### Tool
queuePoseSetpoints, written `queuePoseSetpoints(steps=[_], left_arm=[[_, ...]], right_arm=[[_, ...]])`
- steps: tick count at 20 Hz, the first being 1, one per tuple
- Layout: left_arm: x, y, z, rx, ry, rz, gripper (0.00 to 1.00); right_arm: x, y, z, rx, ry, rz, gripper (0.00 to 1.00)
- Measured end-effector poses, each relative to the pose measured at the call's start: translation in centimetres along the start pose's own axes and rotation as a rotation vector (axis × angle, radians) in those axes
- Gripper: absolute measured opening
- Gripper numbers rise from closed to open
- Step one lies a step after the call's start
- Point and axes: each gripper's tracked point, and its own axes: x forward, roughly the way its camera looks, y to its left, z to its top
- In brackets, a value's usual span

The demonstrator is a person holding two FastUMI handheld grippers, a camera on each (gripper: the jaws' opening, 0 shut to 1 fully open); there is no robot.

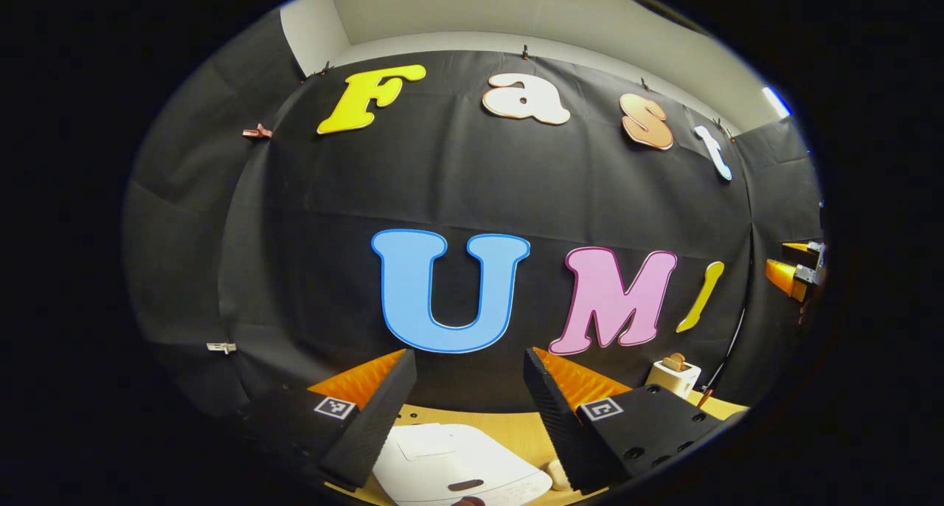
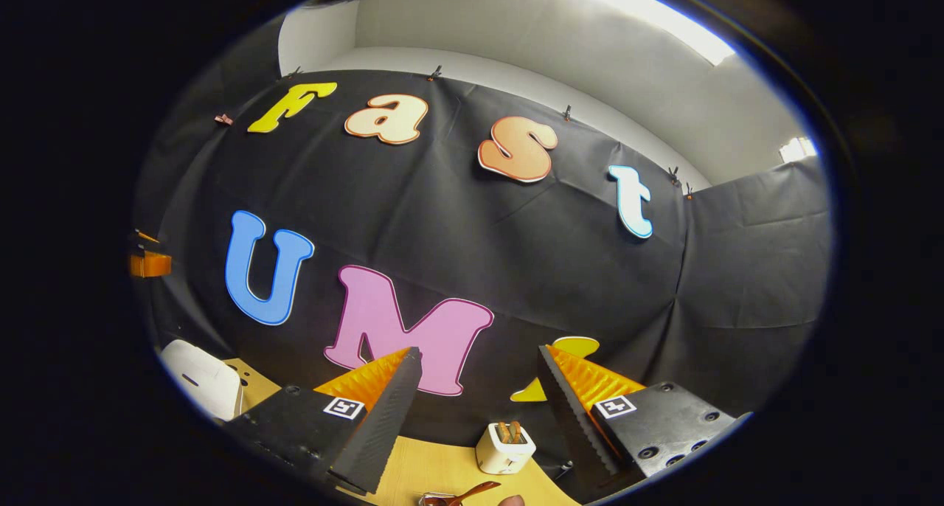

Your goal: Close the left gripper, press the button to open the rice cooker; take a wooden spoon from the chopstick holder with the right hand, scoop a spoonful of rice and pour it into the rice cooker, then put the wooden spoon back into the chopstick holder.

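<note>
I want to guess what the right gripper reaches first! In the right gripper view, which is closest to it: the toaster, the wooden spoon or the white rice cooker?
1. Wooden spoon: just below the right gripper, near edge.
2. Toaster: farther back, between its fingers.
3. Rice cooker: far left.

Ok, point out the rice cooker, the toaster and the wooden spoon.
Rice cooker (image 1: 457, 465), left gripper view, on its white lid.
Toaster (image 2: 503, 451), right gripper view, on its front face.
Wooden spoon (image 2: 472, 491), right gripper view, on its handle.

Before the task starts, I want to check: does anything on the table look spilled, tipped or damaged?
Nothing stands out. The white rice cooker sits flat with its lid closed, the small toaster stands upright on the wooden table, and no spill shows.
</note>
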Motion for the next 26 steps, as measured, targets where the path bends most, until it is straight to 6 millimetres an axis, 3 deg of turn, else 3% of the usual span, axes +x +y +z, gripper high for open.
queuePoseSetpoints(steps=[6,9,12,15,18,21,23,26], left_arm=[[-0.2,-0.3,-0.9,0.021,0.037,-0.012,0.95],[-0.1,-0.6,-2.5,0.006,0.084,-0.021,0.94],[-0.1,-1.9,-5.3,-0.056,0.176,-0.091,0.51],[0.0,-1.7,-9.8,-0.097,0.27,-0.096,0.08],[-0.5,-0.4,-16.0,-0.061,0.408,-0.06,0.05],[-1.0,-0.4,-21.1,-0.05,0.514,-0.067,0.05],[-1.2,-0.8,-23.1,-0.048,0.56,-0.075,0.05],[-0.7,-0.9,-24.6,-0.034,0.588,-0.072,0.05]], right_arm=[[-1.2,-0.6,-0.8,0.007,0.019,-0.02,0.97],[-1.7,-1.2,-1.0,0.004,0.028,-0.03,0.97],[-2.1,-1.7,-0.8,0.002,0.028,-0.041,0.96],[-2.5,-2.4,-1.0,-0.016,0.032,-0.053,0.96],[-3.0,-3.1,-1.6,-0.022,0.052,-0.065,0.97],[-3.5,-3.6,-2.1,-0.033,0.072,-0.077,0.97],[-3.7,-4.0,-2.3,-0.038,0.08,-0.087,0.97],[-3.8,-4.3,-2.3,-0.045,0.085,-0.093,0.97]])
